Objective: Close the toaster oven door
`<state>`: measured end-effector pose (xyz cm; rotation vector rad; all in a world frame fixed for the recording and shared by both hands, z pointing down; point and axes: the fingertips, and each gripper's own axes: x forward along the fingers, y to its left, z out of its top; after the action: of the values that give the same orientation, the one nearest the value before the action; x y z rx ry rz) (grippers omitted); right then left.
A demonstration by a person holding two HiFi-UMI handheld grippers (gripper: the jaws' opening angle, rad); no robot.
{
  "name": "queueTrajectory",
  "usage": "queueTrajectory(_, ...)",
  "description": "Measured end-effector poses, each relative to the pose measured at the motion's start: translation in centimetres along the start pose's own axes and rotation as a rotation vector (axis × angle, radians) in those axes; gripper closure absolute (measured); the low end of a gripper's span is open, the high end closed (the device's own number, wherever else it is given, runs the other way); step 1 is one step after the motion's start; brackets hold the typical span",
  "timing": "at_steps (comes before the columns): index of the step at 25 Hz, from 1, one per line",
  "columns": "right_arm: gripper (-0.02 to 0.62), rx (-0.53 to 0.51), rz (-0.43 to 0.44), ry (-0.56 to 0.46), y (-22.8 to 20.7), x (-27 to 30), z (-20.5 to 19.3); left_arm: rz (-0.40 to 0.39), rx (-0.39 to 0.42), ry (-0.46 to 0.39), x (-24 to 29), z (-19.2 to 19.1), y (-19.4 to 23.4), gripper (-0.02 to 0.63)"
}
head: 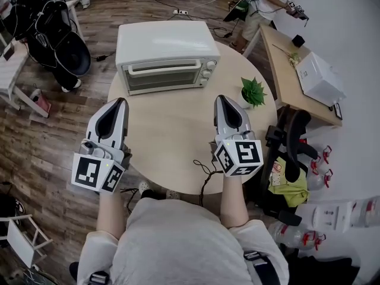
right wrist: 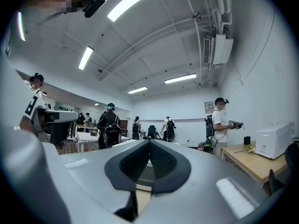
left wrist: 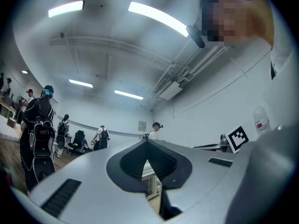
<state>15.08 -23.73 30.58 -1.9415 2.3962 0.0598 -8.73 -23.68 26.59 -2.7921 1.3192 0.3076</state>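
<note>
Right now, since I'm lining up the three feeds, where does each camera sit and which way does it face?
Head view: on the person's head, steeply down on the table and toaster oven; forearms, left gripper, right gripper show.
Left gripper view: rides that gripper, faces forward and upward; its shut jaws show.
Right gripper view: likewise, its own shut jaws below.
Shared: both gripper views catch ceiling lights.

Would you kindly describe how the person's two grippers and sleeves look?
Both the left gripper and right gripper are pale grey tapered shells with dark ribbed inner pads, each carrying a cube of black-and-white square markers. Sleeves are short, light grey.
</note>
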Motion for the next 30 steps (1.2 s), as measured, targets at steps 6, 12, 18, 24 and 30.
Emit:
queueTrajectory(6, 0.584, 0.014, 0.008, -0.029, -0.2, -1.8, 1.1, 0.007, 0.010, -0.011, -0.5, 0.6, -1.5, 0.598)
queueTrajectory(12, 0.584, -0.028, 0.000, -0.022, -0.2, -3.1, 1.1, 0.012, 0.016, -0.013, -1.0, 1.0, -2.8, 0.598)
queueTrajectory(18, 0.584, -0.018, 0.001, -0.029, -0.7, -4.2, 1.2, 0.014, 0.020, -0.016, -1.2, 1.1, -4.0, 0.598)
queueTrajectory(24, 0.584, -0.015, 0.004, -0.045, -1.2, -5.0, 1.6, 0.008, 0.026, -0.019, -1.0, 1.2, -5.1, 0.598)
queueTrajectory(30, 0.584, -0.006, 0.006, -0.053, -1.4, -5.2, 1.9, 0.004, 0.028, -0.027, -0.9, 1.5, -5.6, 0.598)
